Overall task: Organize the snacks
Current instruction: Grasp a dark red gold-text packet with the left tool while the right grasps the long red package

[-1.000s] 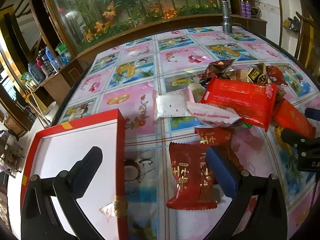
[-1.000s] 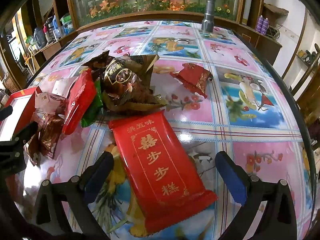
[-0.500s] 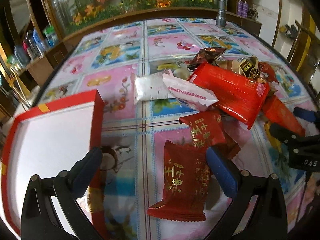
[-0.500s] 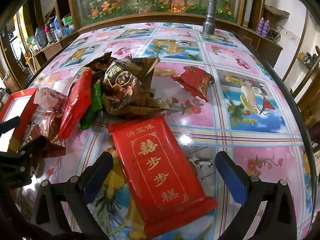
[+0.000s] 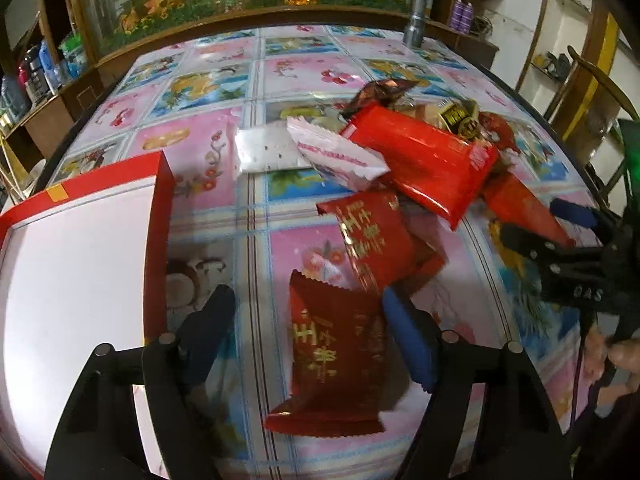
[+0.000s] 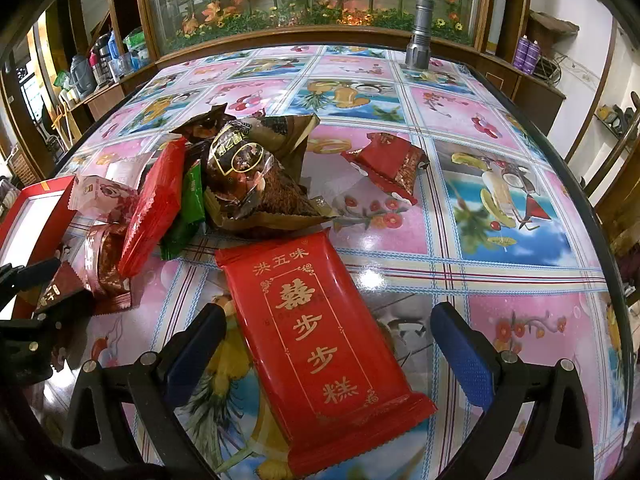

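Closing my left gripper (image 5: 306, 326) around a dark red snack packet (image 5: 336, 364), I had its jaws narrowing but not yet pressing; the right finger sat just beside the packet's edge, the left one apart. At twelve o'clock a second red packet (image 5: 374, 240) overlapped its top. At ten o'clock lay the red-rimmed box (image 5: 160, 216) with its white floor. My right gripper (image 6: 324, 350) stood spread wide over a long red cake packet (image 6: 320, 340), touching nothing. Beyond it at eleven o'clock, the snack pile (image 6: 248, 172) rested on the surface (image 6: 520, 320).
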`<state>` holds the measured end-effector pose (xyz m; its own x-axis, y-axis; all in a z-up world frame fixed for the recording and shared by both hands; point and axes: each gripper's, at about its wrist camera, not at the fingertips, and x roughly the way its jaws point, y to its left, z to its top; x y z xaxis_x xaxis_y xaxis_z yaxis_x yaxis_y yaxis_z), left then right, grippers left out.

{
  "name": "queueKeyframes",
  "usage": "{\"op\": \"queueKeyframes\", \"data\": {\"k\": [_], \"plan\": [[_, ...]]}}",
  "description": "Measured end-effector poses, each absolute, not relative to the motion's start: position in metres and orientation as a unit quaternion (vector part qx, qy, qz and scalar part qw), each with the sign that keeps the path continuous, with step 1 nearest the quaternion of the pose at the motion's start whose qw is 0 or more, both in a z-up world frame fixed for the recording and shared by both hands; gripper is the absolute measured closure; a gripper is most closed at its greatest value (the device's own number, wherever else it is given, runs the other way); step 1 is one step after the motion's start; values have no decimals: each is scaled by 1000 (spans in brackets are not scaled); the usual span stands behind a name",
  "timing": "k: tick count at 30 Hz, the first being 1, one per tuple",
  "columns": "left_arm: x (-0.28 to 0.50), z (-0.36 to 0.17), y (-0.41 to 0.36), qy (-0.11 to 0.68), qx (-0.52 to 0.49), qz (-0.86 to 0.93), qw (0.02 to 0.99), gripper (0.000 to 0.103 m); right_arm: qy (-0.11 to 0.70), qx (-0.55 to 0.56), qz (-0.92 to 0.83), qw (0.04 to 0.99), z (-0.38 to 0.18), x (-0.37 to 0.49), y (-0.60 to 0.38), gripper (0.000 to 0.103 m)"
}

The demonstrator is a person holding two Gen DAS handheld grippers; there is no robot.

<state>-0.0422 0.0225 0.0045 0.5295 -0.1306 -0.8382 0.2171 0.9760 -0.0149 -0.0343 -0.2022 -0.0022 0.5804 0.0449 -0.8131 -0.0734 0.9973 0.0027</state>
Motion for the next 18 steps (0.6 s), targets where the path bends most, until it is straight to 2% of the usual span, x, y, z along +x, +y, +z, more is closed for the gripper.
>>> {"op": "queueKeyframes", "data": {"k": [18], "plan": [[-62, 7, 31, 514, 77, -174, 836, 22, 456, -17, 36, 889, -2, -34, -202, 0]]}}
